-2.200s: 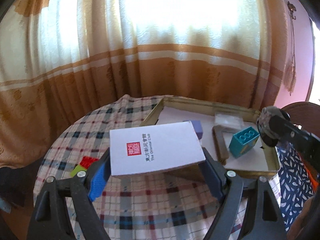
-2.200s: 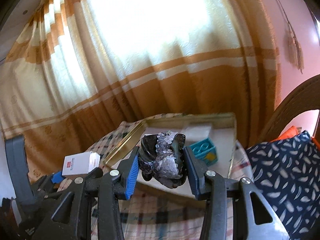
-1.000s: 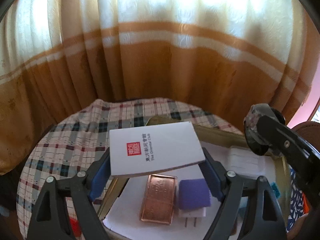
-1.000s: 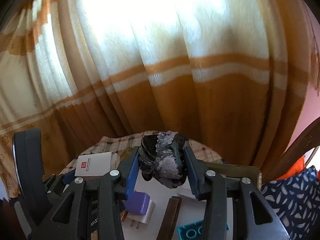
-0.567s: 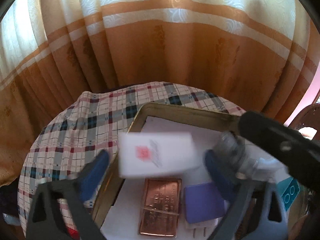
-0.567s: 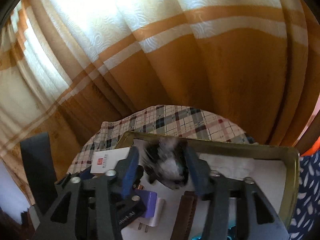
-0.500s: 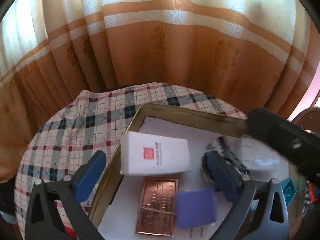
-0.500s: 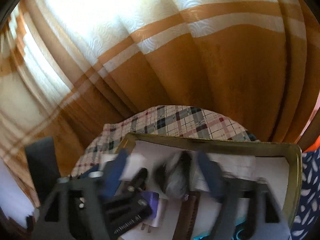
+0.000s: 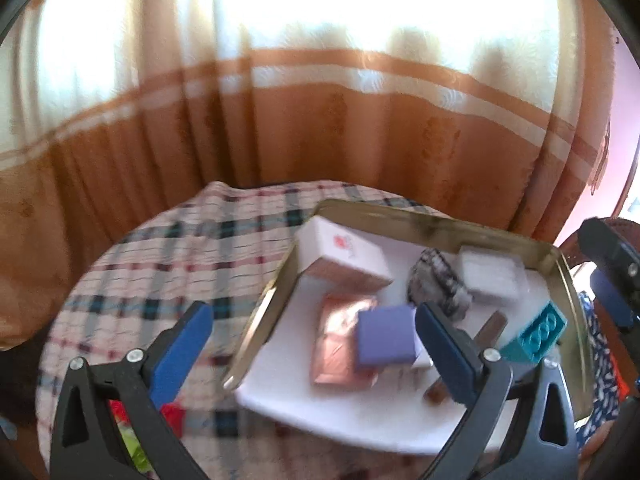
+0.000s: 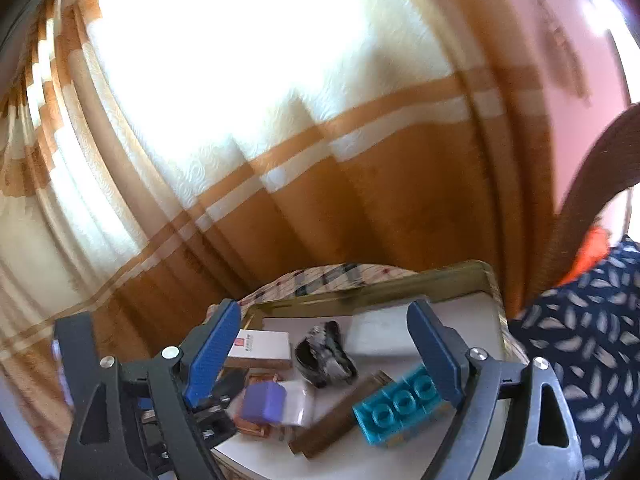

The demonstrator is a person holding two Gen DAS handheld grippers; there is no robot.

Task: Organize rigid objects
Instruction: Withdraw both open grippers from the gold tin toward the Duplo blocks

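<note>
Left wrist view: the left hand-held gripper (image 9: 310,336) gapes wide, holding nothing. So does the right hand-held gripper (image 10: 324,346). Inside the shallow gold metal tray (image 9: 432,222) on the bench lie the white cardboard box (image 9: 344,258) and black-and-white speckled stone (image 9: 438,280), apart.

Striped orange curtain (image 9: 320,112); plaid tablecloth (image 9: 168,264)

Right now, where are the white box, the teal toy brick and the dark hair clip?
white box (image 9: 344,254), left wrist view, its top face.
teal toy brick (image 10: 396,410), right wrist view, its studded top.
dark hair clip (image 9: 438,282), left wrist view, its middle.
</note>
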